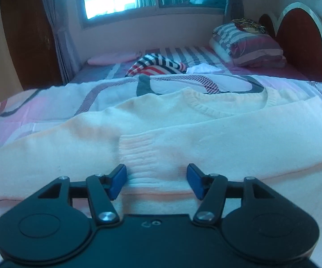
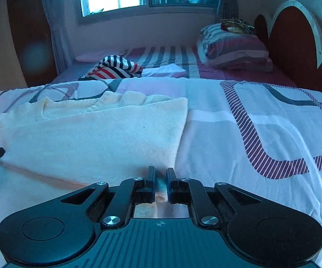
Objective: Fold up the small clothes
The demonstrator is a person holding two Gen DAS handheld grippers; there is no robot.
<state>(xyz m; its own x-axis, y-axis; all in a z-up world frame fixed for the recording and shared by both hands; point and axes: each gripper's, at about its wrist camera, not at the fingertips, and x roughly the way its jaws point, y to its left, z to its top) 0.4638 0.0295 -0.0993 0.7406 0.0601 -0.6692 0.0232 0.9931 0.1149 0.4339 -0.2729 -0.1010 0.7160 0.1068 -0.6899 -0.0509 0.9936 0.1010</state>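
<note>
Cream sweater (image 1: 161, 134) on bed (image 2: 261, 122), sleeves apparently folded in (body fold pending); left gripper (image 1: 156, 179) jaws apart astride cuff; right gripper (image 2: 160, 184) jaws clamped on hem corner.

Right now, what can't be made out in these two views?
- Cream sweater: near hem, left wrist view, hidden behind left gripper.
- Fabric pinched in right gripper: right wrist view, fingers cover it.
- Item atop folded bedding: too small to identify.
- Striped garment: crumpled, type unclear.
</note>
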